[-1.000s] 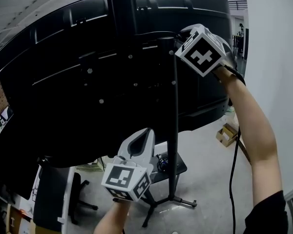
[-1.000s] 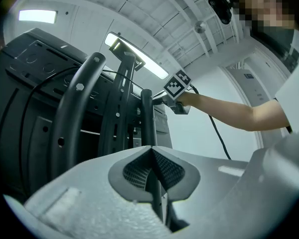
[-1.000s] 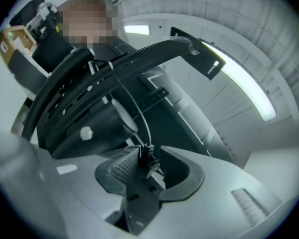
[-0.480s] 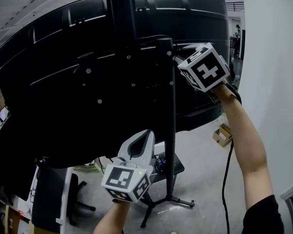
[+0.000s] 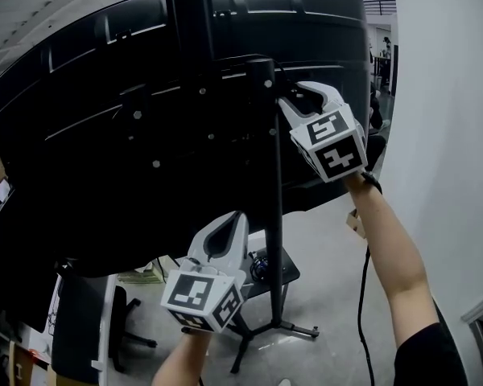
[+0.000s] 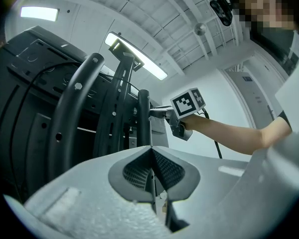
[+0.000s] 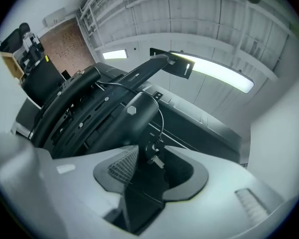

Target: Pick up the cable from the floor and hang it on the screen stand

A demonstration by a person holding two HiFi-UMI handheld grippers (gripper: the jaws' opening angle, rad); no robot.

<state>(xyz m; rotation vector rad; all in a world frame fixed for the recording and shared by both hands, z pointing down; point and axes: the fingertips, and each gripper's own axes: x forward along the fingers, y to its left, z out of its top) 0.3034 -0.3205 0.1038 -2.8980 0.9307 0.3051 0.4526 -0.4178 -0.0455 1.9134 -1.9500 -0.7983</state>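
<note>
Looping over the top of the black metal screen stand, the thin black cable hangs roughly vertical. Its silver plug end sits dead ahead between the right hand-held gripper jaws, which look apart, not pinching it. The left hand-held gripper is closed on nothing, way lower down.

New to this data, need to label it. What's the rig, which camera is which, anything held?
No robot: a person carries two handheld two-jaw tools; the marker cubes are part of them. The head camera looks at the back of a big screen on its stand, floor below. The other two cameras ride on the tools. Left tool: jaws shut, empty. Right tool: jaws apart at the stand's top, where a thin cable with a small plug runs. Nothing looks held.
</note>
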